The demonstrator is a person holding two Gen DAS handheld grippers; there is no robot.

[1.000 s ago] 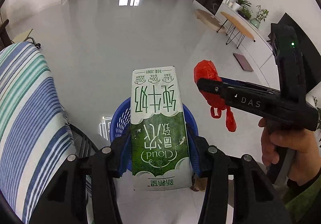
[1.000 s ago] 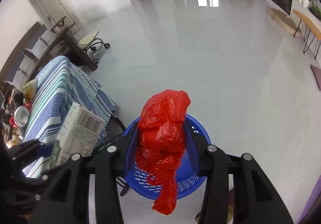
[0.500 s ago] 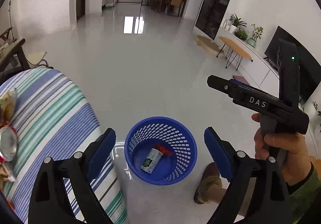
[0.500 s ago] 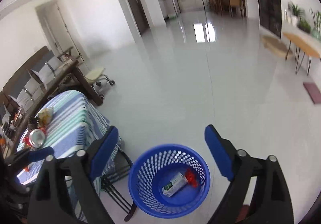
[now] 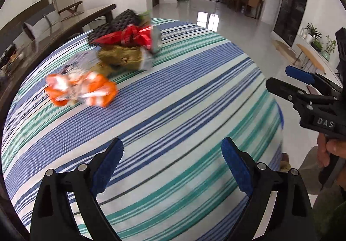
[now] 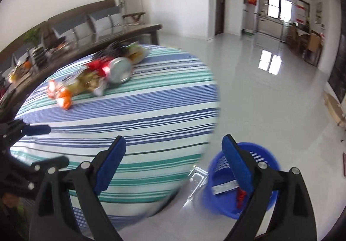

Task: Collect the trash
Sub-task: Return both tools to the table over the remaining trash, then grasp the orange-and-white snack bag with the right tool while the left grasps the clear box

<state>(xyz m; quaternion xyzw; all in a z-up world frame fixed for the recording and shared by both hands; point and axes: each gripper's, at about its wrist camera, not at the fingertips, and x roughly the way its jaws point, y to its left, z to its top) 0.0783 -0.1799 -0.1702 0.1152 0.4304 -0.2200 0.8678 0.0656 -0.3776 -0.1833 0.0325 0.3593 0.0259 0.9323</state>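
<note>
Both grippers held wide and empty, left gripper (image 5: 172, 162) over striped tablecloth (image 5: 183, 111), right gripper (image 6: 174, 159) near blue basket (image 6: 266, 204), orange wrapper (image 5: 81, 88) lain on cloth.

The left gripper (image 5: 172, 167) hung over a round table draped in a blue, green and white striped cloth (image 5: 183, 111), its blue-padded jaws wide apart with nothing between them. Across the table lay blurred litter: an orange-and-white wrapper (image 5: 81, 89), a brownish crumpled bag (image 5: 121, 57), and red plastic (image 5: 129, 35). The right gripper (image 5: 302, 87), held by a hand (image 5: 330, 151), showed at the right edge.
</note>
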